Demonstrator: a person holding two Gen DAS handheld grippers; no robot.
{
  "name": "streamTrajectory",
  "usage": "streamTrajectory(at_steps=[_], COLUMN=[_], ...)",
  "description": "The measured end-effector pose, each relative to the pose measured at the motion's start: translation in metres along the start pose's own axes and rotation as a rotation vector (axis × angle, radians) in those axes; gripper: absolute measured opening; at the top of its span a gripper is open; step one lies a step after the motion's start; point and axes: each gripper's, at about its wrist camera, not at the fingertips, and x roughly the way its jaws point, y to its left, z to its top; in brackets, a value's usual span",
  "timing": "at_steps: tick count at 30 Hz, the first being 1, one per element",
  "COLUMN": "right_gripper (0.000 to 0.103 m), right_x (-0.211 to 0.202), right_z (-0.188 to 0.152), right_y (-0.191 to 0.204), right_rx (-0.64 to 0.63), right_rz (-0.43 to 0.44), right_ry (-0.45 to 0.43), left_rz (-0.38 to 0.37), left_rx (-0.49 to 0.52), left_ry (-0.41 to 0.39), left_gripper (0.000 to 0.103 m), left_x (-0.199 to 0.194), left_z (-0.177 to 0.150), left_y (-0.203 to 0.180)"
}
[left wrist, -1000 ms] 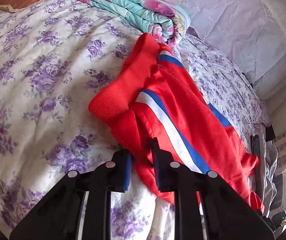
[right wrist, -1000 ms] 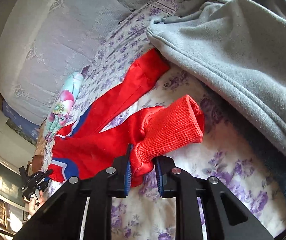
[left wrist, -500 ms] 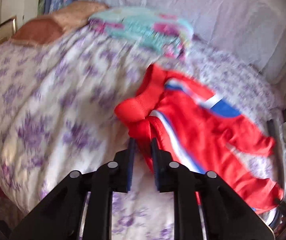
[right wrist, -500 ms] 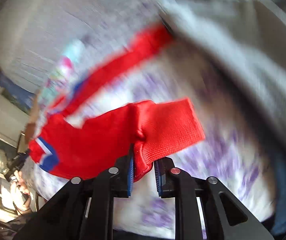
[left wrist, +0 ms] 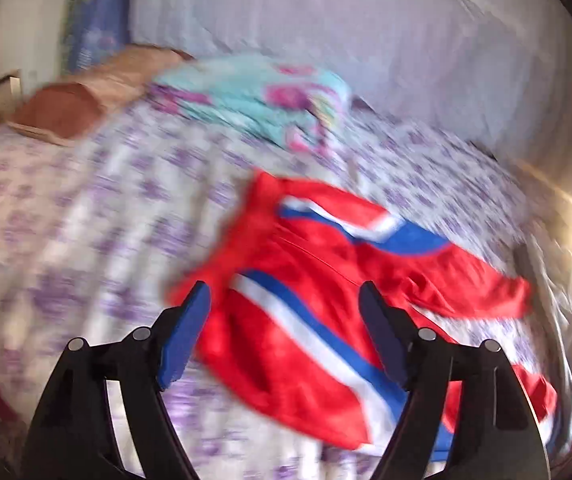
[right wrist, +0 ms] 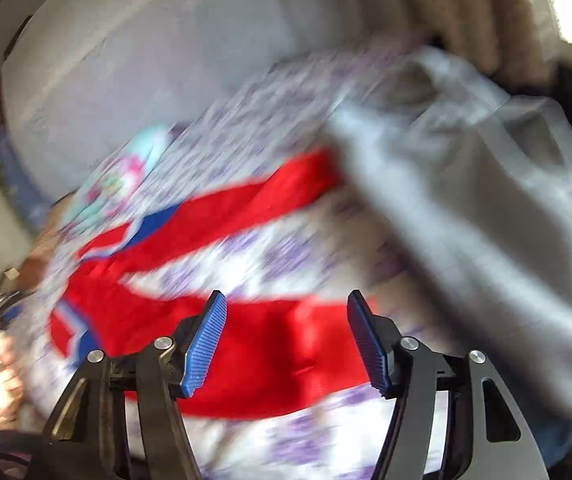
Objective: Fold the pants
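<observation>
Pants: the red track pants with white and blue stripes lie spread out on the bed with the purple flower sheet. One leg runs far off toward the grey fleece blanket; the other leg lies right below the right gripper.

Left gripper: the left gripper has its fingers wide apart. It holds nothing. It hangs over the waist end of the pants, by the striped side.

Right gripper: the right gripper is wide apart too, and it holds nothing. The red leg end shows between its blue pads, but I cannot tell if they touch the cloth.

Blur: both pictures are smeared, so small wrinkles are hard to see.

Nearby things: a folded light-blue flower quilt and a brown pillow sit farther up the bed, well apart from the pants.

Step now: I think the pants have been laid flat, and the first fold is not made.

How to do it well: pinch one leg at the waist and at the cuff. Lift both ends together. Lay that leg right on top of the other leg, edges lined up. Keep clear of the grey blanket.
</observation>
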Motion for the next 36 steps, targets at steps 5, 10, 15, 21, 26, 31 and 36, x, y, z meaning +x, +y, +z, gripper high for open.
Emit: streamTrajectory(at_steps=[5,10,15,21,26,31,36], right_gripper=[0.054,0.054,0.060,0.068,0.075,0.075,0.074], right_x=[0.053,0.026,0.033,0.124,0.224,0.293,0.331], right_z=[-0.019,0.001,0.059,0.147,0.184,0.183,0.160], right_y=[-0.025,-0.019,0.054,0.155,0.213,0.236,0.244], right_rx=[-0.009,-0.023,-0.219,-0.457,-0.641,-0.777,-0.906], right_rz=[-0.078,-0.050,0.044,0.194,0.094,0.064,0.025], right_ry=[0.157,0.142,0.055,0.124,0.201,0.287,0.384], left_rz=[0.123,0.075,0.055,0.088,0.094,0.096,0.096], left_rx=[0.038,0.018,-0.021,-0.083,-0.144,-0.143,-0.077], left_ry=[0.239,0.169,0.037,0.162,0.302,0.377,0.387], left_gripper=[0.076,0.074,0.089,0.089,0.089,0.095,0.096], left_x=[0.091,0.061,0.045,0.128,0.194,0.232,0.243], left_z=[-0.038,-0.028,0.032,0.109,0.128,0.138,0.139], left_y=[0.007,0.023,0.027,0.053,0.068,0.066,0.054])
